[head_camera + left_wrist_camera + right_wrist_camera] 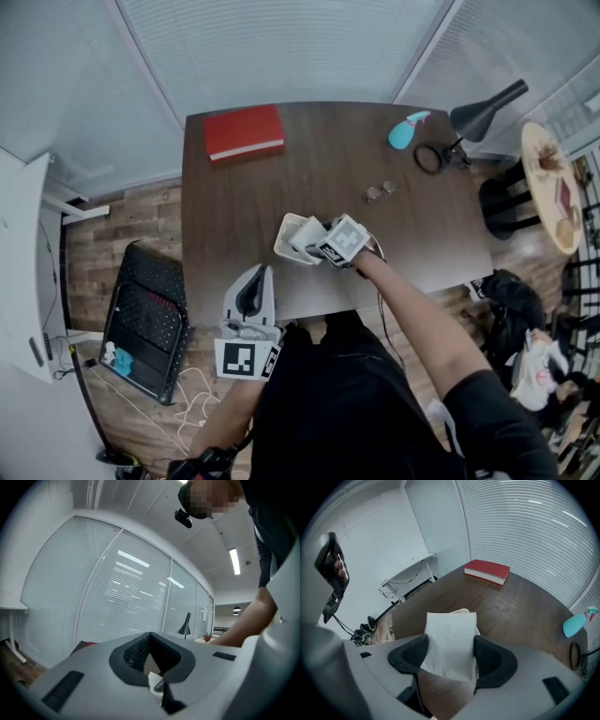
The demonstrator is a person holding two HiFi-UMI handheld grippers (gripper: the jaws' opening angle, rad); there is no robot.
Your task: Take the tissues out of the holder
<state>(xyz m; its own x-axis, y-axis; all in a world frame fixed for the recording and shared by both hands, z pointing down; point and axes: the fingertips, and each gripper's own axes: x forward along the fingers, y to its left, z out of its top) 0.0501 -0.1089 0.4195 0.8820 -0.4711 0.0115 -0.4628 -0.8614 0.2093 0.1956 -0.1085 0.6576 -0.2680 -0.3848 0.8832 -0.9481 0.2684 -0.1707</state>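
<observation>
A white open-topped holder [286, 242] stands on the dark wooden table [281, 187], near its front edge. My right gripper [319, 246] points steeply down at it. In the right gripper view the gripper [451, 656] is shut on a white stack of tissues [452, 639], one dark pad pressed on each side. The holder's rim [461, 611] peeks out behind the stack. My left gripper [251, 286] hangs at the table's front edge, left of the holder and apart from it. It [151, 656] points level toward the blinds with its jaws together and nothing recognisable between them.
A red book [243, 131] lies at the table's far left. A teal spray bottle [405, 131], a black desk lamp [483, 112] and a black ring [429, 157] sit at the far right. A black perforated seat [145, 319] stands on the floor to the left.
</observation>
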